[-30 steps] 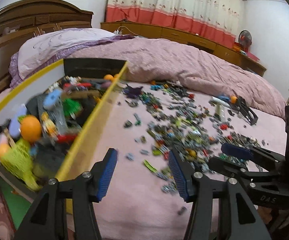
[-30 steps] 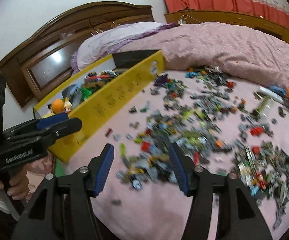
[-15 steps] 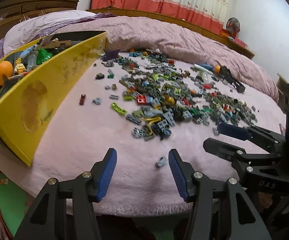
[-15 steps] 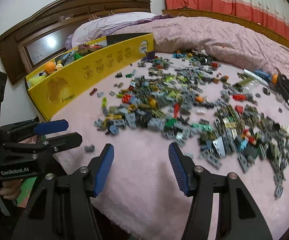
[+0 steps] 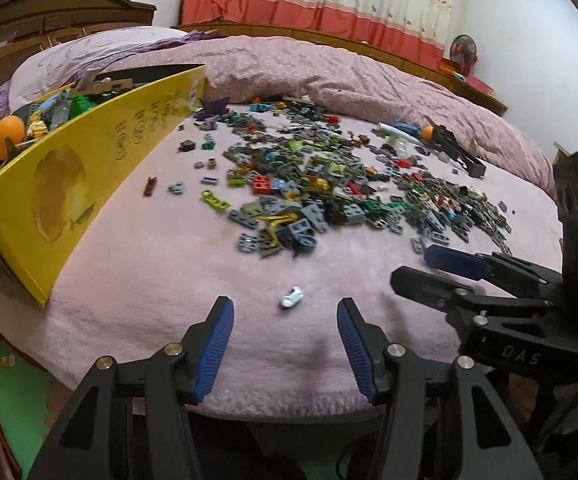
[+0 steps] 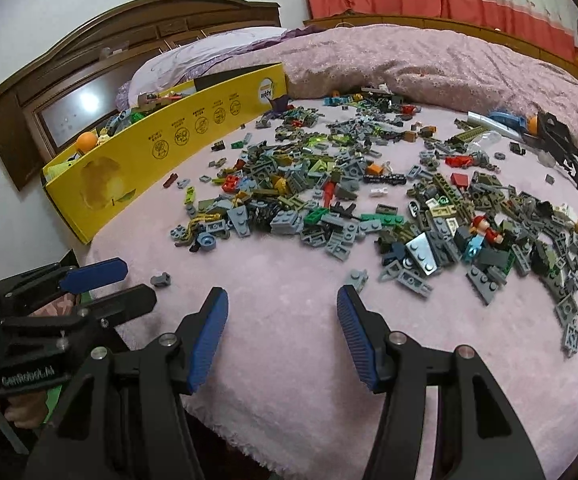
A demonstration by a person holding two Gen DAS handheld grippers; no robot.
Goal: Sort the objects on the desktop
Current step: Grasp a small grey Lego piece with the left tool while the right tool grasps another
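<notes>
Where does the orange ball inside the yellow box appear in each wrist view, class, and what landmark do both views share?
Left wrist view: the orange ball sits far left, at the near end of the yellow box.
Right wrist view: the orange ball lies upper left, just above the yellow box wall.
Shared landmark: the worn patch on the box wall.

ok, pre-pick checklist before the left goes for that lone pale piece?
1. Left gripper open: ok, nothing between the pads.
2. Pale piece lined up: ok, it lies just ahead of the gap, apart from the pile.
3. Right gripper open and empty: ok.
4. Grippers apart: ok, the right one sits off to the side, not over the piece.
5. Yellow box reachable: ok, open top, already holds toys.
6. Piece's shape and best grip axis: cannot tell, blurred.
</notes>
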